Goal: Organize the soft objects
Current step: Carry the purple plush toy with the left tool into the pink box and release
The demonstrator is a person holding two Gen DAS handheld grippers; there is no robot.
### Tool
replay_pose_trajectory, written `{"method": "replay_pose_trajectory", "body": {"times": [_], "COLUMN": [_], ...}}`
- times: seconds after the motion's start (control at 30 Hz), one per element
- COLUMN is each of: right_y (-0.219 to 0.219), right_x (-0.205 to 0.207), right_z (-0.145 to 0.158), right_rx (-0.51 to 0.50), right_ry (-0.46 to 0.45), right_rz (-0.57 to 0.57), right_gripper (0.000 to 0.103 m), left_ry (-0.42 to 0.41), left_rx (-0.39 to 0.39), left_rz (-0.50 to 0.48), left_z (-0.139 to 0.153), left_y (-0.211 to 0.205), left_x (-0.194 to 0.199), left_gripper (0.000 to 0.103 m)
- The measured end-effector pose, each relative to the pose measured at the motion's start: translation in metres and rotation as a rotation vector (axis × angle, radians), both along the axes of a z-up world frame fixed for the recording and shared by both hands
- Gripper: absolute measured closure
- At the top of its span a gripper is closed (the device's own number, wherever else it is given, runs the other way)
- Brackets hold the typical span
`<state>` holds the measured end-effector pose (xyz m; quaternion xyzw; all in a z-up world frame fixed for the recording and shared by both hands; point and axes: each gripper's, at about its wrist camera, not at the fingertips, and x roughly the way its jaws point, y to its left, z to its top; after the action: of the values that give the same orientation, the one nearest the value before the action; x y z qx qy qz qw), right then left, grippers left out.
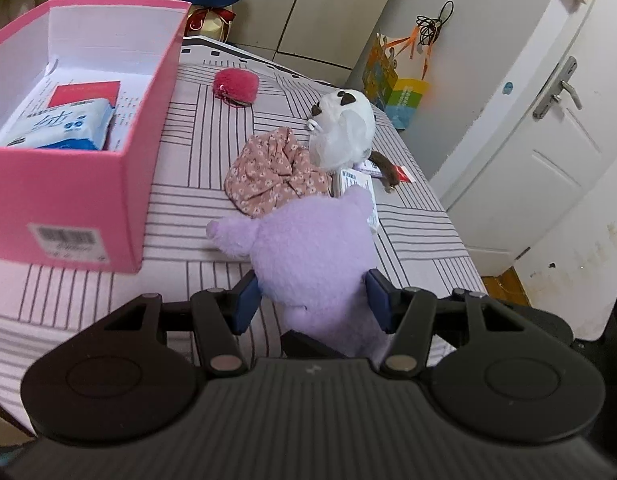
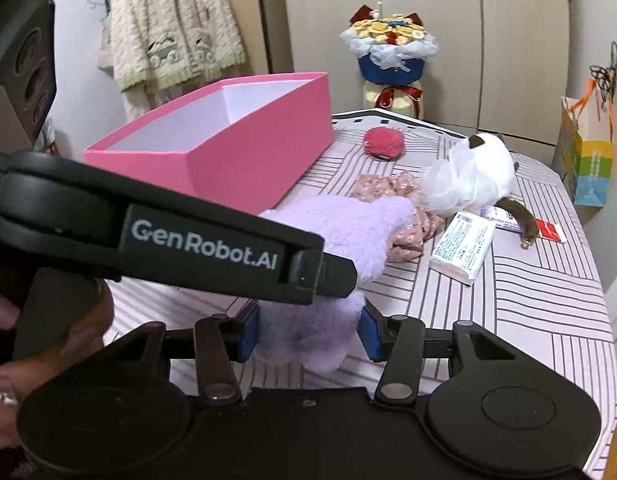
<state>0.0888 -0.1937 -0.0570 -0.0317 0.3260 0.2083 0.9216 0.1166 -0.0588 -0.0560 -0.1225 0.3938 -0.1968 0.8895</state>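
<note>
A purple plush toy (image 1: 308, 248) lies on the striped table, and both grippers hold it. My left gripper (image 1: 313, 300) is shut on its body. My right gripper (image 2: 308, 334) is shut on its lower end (image 2: 308, 340), with the left gripper's body (image 2: 180, 240) crossing just above it. Beyond the plush lie a pink floral cloth (image 1: 272, 172), a white plush in a plastic bag (image 1: 342, 128) and a red fuzzy pouch (image 1: 236, 85). A pink box (image 1: 72, 196) stands open at the left, with a tissue pack (image 1: 64, 126) inside.
A tissue pack (image 2: 464, 246) and a small red-and-white packet (image 2: 548, 230) lie on the table (image 2: 528, 312) at the right. A flower bouquet (image 2: 390, 56) stands behind the table. A colourful paper bag (image 2: 588, 164) and a white door (image 1: 548, 120) are to the right.
</note>
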Motion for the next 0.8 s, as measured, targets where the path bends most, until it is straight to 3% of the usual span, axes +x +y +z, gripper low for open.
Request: {"method": "replay_pose_trajectory", "body": {"times": [0.3,0.57,0.8], "right_y": [0.029,0.059,0.085], "right_x": [-0.027,-0.036,-0.018], "right_z": [0.032,0.066,0.087], "right_rx": [-0.087,-0.047,0.037], "right_ry": [-0.015,-0.053,-0.051], "right_rz": [0.101,0.194,0.267], "right_gripper": [0.047,0.045,0.044], "left_ry": [-0.009,-0.072,-0.12], "left_rx": [-0.004,-0.021,-0.009], "left_rz": [0.019,0.038,0.054], "left_z": [0.03,0.063,0.082], "left_y": [0.029,0.069,0.103], "left_x": [-0.032,-0.051,-0.049], "left_gripper": [0.048,0.048,0.048]}}
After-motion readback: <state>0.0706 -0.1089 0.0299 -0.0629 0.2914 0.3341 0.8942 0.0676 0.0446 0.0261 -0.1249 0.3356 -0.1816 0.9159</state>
